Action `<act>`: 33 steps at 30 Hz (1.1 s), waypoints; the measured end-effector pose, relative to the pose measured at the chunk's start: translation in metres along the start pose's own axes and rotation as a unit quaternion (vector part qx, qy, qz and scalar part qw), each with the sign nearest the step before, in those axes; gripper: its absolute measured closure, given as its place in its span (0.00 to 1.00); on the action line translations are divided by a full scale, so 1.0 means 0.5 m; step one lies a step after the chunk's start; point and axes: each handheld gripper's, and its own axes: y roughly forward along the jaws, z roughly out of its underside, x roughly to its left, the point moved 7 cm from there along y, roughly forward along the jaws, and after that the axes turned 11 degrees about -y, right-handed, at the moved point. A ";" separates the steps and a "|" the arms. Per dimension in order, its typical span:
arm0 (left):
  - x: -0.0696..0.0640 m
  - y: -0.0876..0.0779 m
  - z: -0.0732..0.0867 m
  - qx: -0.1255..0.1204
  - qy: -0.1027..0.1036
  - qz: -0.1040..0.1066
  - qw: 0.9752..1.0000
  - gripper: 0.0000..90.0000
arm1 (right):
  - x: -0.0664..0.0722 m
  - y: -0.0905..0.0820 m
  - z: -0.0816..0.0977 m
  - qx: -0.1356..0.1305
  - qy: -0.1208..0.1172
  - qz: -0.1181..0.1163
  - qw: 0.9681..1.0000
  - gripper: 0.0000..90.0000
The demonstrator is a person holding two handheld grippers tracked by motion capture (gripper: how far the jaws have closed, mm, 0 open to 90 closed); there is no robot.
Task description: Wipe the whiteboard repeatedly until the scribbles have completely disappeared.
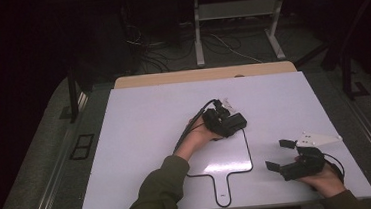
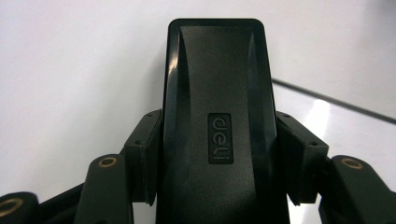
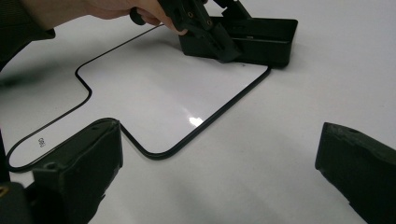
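A: Left gripper view is showing the black eraser [image 2: 217,126] sitting squarely between the jaws, which are pressing on its two long sides; the raised "deli" mark is facing the camera.

B: So the left gripper [image 1: 223,123] is clamping it. Where is it lying?

A: In the high view it is resting at the upper right corner of the paddle-shaped whiteboard [image 1: 228,157], on the white table [image 1: 140,123]. In the right gripper view the eraser [image 3: 254,39] is looking like a hollow, rigid plastic shell.

B: How is it likely handling?

A: Probably light and stiff, though the glossy casing is looking slippery (a judgement, not a thing seen). Gripping across the long sides near the middle, as now, seems the safest hold.

B: And the other hand?

A: The right gripper [image 1: 281,154] is hovering near the table's right front corner, well apart from the eraser, with its jaws standing wide and holding nothing.
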 end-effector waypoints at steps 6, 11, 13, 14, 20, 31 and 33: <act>-0.018 -0.009 0.010 0.025 0.037 0.010 0.999 0.44 | -0.001 0.000 0.000 0.001 -0.001 0.000 1.000 0.00; -0.034 -0.011 0.016 0.026 0.052 0.018 0.998 0.44 | -0.001 0.000 0.000 0.000 -0.001 0.001 1.000 0.00; -0.018 -0.013 0.016 0.019 0.034 0.006 0.999 0.44 | -0.001 0.000 0.000 0.000 -0.001 0.001 1.000 0.00; -0.002 -0.016 0.017 0.018 0.024 -0.001 1.000 0.44 | -0.001 0.000 0.000 0.000 -0.001 0.001 1.000 0.00; 0.003 -0.023 0.023 0.025 0.024 -0.006 0.999 0.44 | -0.002 0.000 0.000 0.000 -0.001 0.001 1.000 0.00; -0.050 -0.006 0.012 0.022 0.052 0.016 0.998 0.44 | 0.001 0.002 0.001 0.003 -0.002 0.000 1.000 0.00; -0.037 0.003 0.000 0.019 0.036 0.013 0.999 0.44 | 0.002 0.003 0.000 0.003 -0.004 -0.002 1.000 0.00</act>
